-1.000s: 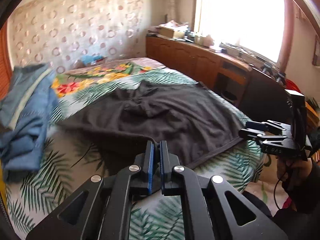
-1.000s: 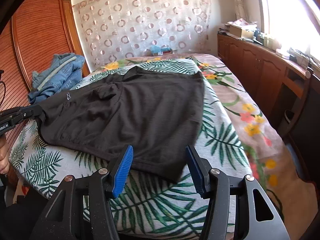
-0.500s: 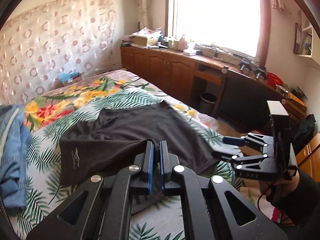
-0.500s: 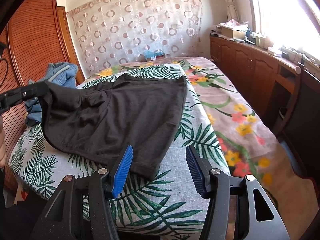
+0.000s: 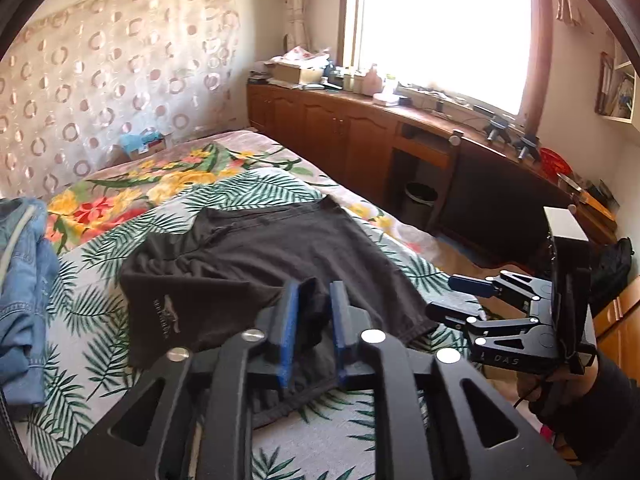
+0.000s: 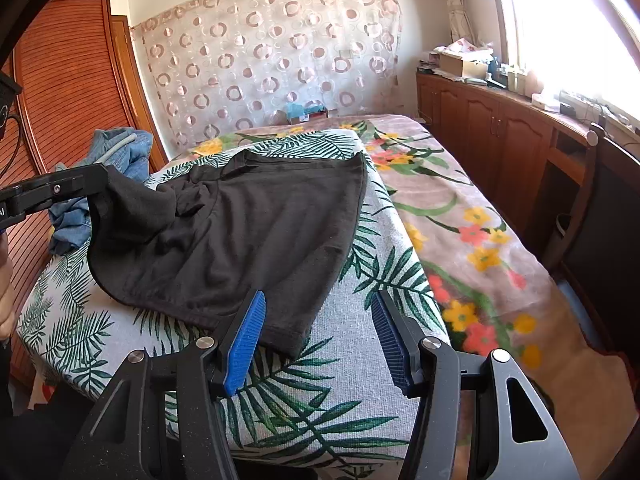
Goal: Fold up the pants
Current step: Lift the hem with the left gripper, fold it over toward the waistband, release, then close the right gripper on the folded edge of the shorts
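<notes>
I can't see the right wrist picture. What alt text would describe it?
Black pants lie on a leaf-print bedspread, one end lifted by the left gripper. The open right gripper hovers over their near corner, with blue jeans behind.

This is a lived-in home bedroom: a bed (image 6: 460,216) under a leaf-and-flower printed cover fills the middle, with a wardrobe (image 6: 76,92) of slatted reddish wood standing at nine o'clock. A sheer curtain (image 6: 272,60) patterned with rings hangs across the wall at twelve o'clock. At three o'clock a bright window (image 5: 440,28) sits above a run of low wooden cabinets (image 5: 340,140) whose top is cluttered with boxes and bottles, and a heap of denim clothes (image 5: 24,280) lies on the bed's edge.
</notes>
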`<state>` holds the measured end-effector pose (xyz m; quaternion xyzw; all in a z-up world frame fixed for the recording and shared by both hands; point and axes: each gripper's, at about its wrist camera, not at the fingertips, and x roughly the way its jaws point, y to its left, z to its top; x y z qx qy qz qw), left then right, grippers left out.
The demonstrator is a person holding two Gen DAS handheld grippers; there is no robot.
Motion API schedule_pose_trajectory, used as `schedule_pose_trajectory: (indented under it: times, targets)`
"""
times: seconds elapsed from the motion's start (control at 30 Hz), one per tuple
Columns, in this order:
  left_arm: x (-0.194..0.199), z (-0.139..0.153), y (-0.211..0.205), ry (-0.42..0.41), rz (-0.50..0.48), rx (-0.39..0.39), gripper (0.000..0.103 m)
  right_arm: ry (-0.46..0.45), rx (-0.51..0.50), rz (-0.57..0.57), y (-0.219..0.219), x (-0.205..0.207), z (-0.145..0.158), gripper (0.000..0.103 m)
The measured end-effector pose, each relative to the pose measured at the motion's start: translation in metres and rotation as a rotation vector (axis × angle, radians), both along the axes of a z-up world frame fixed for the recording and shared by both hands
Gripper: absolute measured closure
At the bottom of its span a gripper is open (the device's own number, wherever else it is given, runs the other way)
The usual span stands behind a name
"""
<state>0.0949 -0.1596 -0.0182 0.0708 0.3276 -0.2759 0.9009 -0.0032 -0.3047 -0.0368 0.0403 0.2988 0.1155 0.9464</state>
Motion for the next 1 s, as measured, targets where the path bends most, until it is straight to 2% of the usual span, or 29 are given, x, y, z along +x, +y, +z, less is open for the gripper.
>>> schedule_pose_trajectory:
  times: [0.1, 0.27, 0.3, 0.33, 0.4, 0.5, 0.63, 0.9, 1.0]
  targets:
    - [-0.003, -0.002, 0.010, -0.009, 0.024, -0.001, 0.059, 0.000, -0.001, 0.009, 0.003, 0.001, 0.000, 0.046]
    - [-0.006, -0.004, 0.026, -0.002, 0.058, 0.002, 0.055, -0.001, -0.005, 0.025, 0.010, 0.005, 0.001, 0.046]
    - [-0.007, -0.004, 0.027, -0.001, 0.060, 0.002, 0.048, -0.001, -0.007, 0.031, 0.012, 0.006, 0.001, 0.046]
    - [-0.009, -0.004, 0.032, -0.002, 0.058, -0.010, 0.034, -0.001, -0.009, 0.034, 0.014, 0.007, 0.002, 0.046]
    - [-0.012, -0.001, 0.039, -0.009, 0.064, -0.035, 0.021, -0.001, -0.012, 0.043, 0.016, 0.010, 0.002, 0.046]
    - [-0.015, 0.002, 0.046, -0.018, 0.073, -0.045, 0.021, -0.005, -0.013, 0.052, 0.021, 0.012, 0.003, 0.046]
    - [-0.015, -0.004, 0.055, -0.039, 0.114, -0.017, 0.021, -0.013, -0.013, 0.068, 0.024, 0.016, 0.004, 0.046]
    - [-0.006, -0.039, 0.072, 0.031, 0.167, 0.007, 0.021, -0.005, 0.006, 0.128, 0.033, 0.022, -0.003, 0.046]
    - [-0.007, -0.047, 0.075, 0.045, 0.176, 0.017, 0.021, 0.007, 0.007, 0.160, 0.039, 0.027, -0.007, 0.052]
